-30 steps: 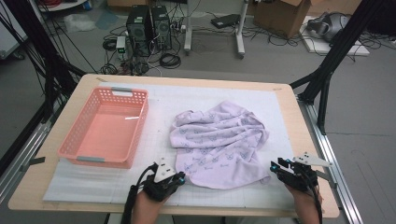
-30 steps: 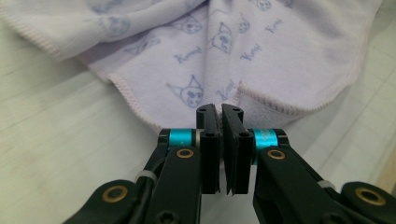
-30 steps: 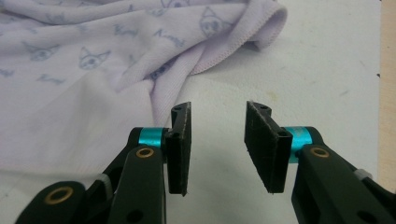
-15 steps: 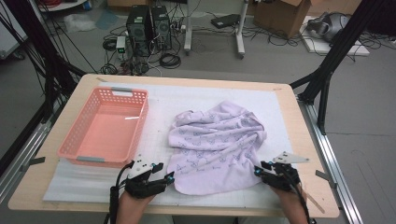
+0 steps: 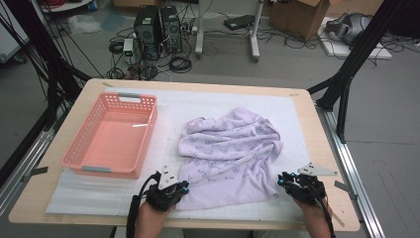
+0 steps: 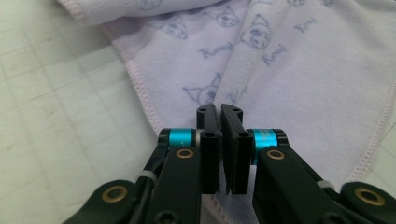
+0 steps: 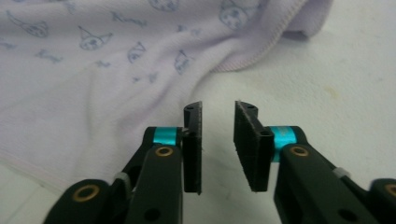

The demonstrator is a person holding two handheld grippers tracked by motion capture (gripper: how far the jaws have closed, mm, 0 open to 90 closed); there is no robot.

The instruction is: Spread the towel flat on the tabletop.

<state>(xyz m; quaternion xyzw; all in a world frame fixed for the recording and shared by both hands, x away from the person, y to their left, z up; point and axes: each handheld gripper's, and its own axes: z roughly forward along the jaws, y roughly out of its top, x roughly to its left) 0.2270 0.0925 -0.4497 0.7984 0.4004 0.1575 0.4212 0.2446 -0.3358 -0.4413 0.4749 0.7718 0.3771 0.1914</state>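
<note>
Since a second ago your left gripper swung left off the lilac towel and came back to its near-left hem. Your right gripper slid in toward the near-right corner.

Left jaws were clenched, pads together over the hem in the left gripper view; whether cloth was pinched between them I couldn't tell.

Right jaws had just been closing, gap left, nothing between them; in the right gripper view the towel's edge lay just left of and beyond the fingers, apart.

Towel sat crumpled mid-mat, right of the pink basket. Long axis ran from near-left to far-right, flat corner pointing at you.
</note>
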